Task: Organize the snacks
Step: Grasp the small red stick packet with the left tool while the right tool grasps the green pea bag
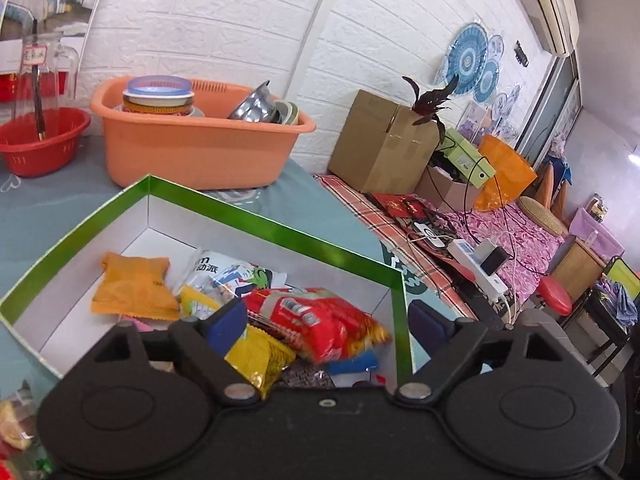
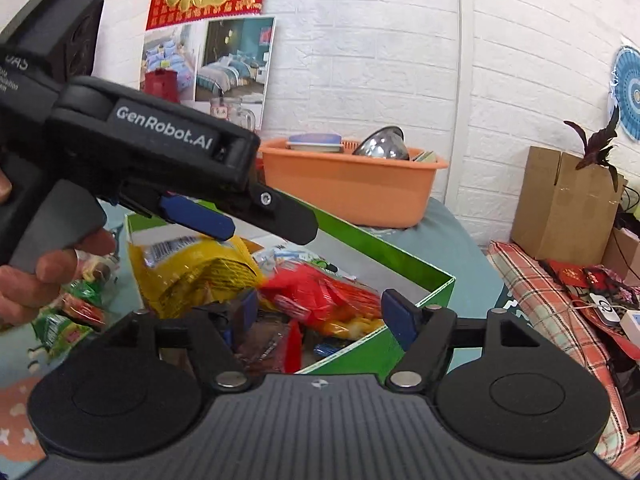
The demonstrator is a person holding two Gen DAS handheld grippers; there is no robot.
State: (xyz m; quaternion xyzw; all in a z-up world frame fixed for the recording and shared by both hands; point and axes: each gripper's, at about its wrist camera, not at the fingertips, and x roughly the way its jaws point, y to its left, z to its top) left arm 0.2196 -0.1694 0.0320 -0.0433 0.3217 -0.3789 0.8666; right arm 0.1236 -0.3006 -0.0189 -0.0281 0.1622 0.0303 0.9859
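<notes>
A green-rimmed white box [image 1: 272, 220] [image 2: 380, 256] sits on the blue-grey tablecloth with several snack packets in it: an orange packet [image 1: 132, 284], a white printed packet [image 1: 224, 272], a red packet [image 1: 320, 320] [image 2: 320, 288] and a yellow packet [image 1: 260, 356] [image 2: 192, 268]. My left gripper [image 1: 328, 324] hangs open over the near right corner of the box, above the red packet, holding nothing. From the right wrist view it reaches in from the left over the yellow packet. My right gripper [image 2: 322, 314] is open too, just above the blurred red packet, with nothing pressed between its pads.
Loose snack packets [image 2: 68, 312] [image 1: 16, 428] lie on the table left of the box, by a person's hand [image 2: 48, 268]. An orange basin [image 1: 192, 148] of bowls and a red basket [image 1: 40, 144] stand behind. A cardboard box [image 1: 380, 144] and power strip [image 1: 476, 268] lie right.
</notes>
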